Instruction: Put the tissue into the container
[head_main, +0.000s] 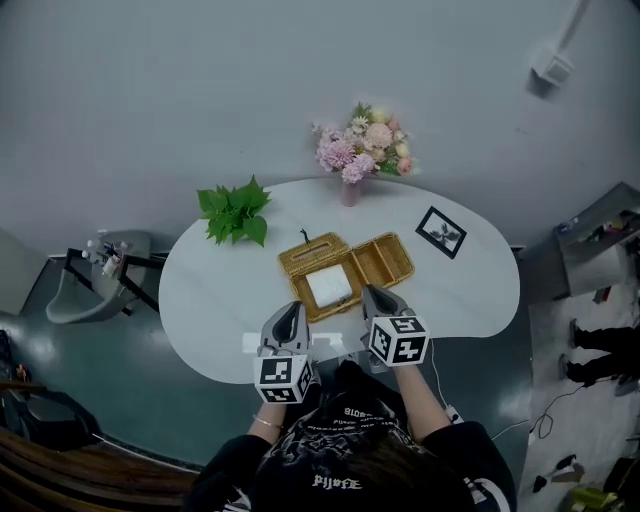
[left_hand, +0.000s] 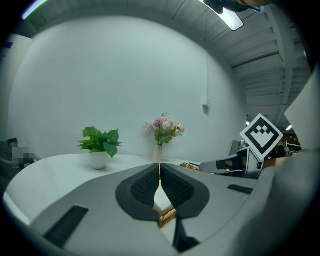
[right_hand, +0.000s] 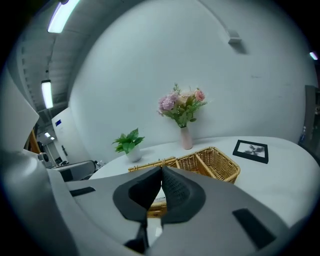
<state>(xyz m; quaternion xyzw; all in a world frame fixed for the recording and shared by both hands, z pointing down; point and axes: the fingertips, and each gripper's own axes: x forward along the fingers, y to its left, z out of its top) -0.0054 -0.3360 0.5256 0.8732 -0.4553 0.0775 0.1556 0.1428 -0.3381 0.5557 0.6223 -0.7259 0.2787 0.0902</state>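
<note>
left gripper (head_main: 291, 312) and right gripper (head_main: 373, 296) both pinched closed, empty; tissue (head_main: 329, 288) mid-frame in the container (head_main: 404, 261) looks light, squashy; I'd nip its top edge gently

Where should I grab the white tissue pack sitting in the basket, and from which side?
Take the tissue pack by its top, coming straight down from above. It lies flat in the left compartment of the wicker basket, whose walls fence in its sides, so only the upper face looks free. The right gripper sits just beside it, but its jaws are shut; open them first.
</note>
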